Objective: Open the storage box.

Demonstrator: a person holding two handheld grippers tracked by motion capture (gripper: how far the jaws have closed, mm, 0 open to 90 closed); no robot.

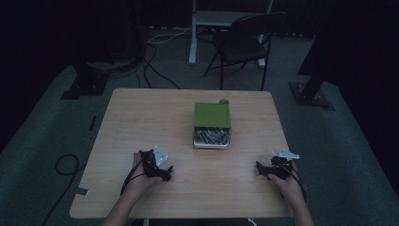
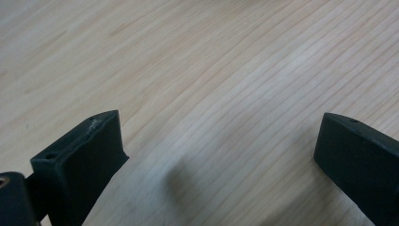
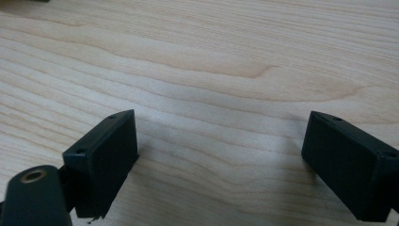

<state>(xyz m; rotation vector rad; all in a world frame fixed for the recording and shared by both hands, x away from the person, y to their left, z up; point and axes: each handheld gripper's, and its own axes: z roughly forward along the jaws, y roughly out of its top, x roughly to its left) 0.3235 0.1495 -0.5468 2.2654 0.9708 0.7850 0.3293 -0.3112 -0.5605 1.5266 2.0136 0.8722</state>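
While the left gripper rests on the wood table near the front edge w/ jaws wide apart and nothing btw them, the green box sits at table centre, its drawer of small metal parts pulled out toward the person. Right gripper rests near the front edge too, well apart from the box, jaws also spread wide.

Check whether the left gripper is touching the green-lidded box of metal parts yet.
Apart. In the high view, bare wooden table lies between the left gripper and the green-lidded box; the left gripper view has open jaws over bare wood.
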